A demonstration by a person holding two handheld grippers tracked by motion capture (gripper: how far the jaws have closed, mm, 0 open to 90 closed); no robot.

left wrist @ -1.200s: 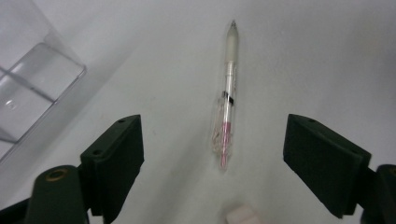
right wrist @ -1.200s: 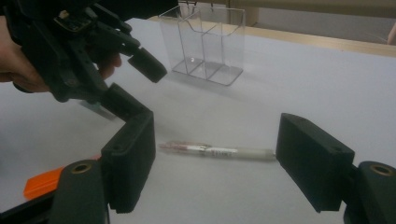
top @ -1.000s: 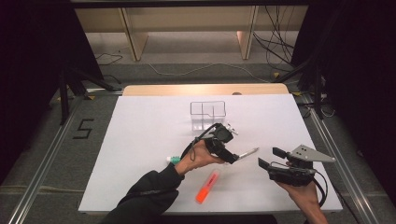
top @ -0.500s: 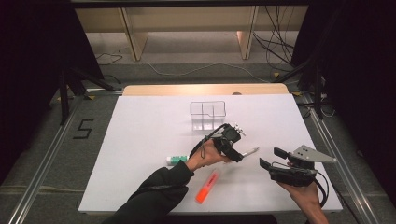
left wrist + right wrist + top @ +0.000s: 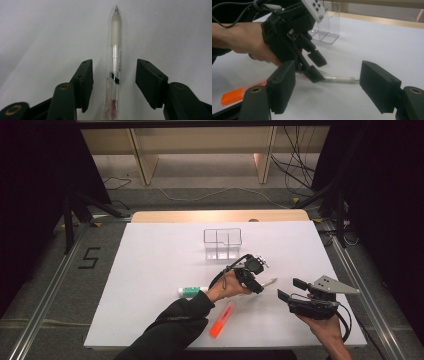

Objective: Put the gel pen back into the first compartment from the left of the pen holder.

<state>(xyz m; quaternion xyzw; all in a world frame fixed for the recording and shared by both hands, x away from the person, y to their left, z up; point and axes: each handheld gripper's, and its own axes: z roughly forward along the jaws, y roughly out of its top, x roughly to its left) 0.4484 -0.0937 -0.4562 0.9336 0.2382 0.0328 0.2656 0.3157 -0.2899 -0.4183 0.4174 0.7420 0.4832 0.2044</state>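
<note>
A clear pen (image 5: 115,57) with a frosted white grip lies flat on the white table, seen in the high view as a pale stick (image 5: 268,282). My left gripper (image 5: 254,281) hangs over it, open, its jaws on either side of the barrel (image 5: 113,80) without touching. My right gripper (image 5: 289,289) is at the front right, open and holding nothing (image 5: 327,87), pointed toward the left gripper (image 5: 314,63) and the pen (image 5: 340,79).
A clear plastic organizer box (image 5: 222,242) stands at the middle back of the table. An orange highlighter (image 5: 222,319) lies near the front. A white and green marker (image 5: 191,291) lies left of the left hand. The white table (image 5: 150,270) ends in a wooden strip at the back.
My left gripper has moved right and slightly away, coming down over the pen so that its jaws straddle it. The right gripper has stayed almost still.
</note>
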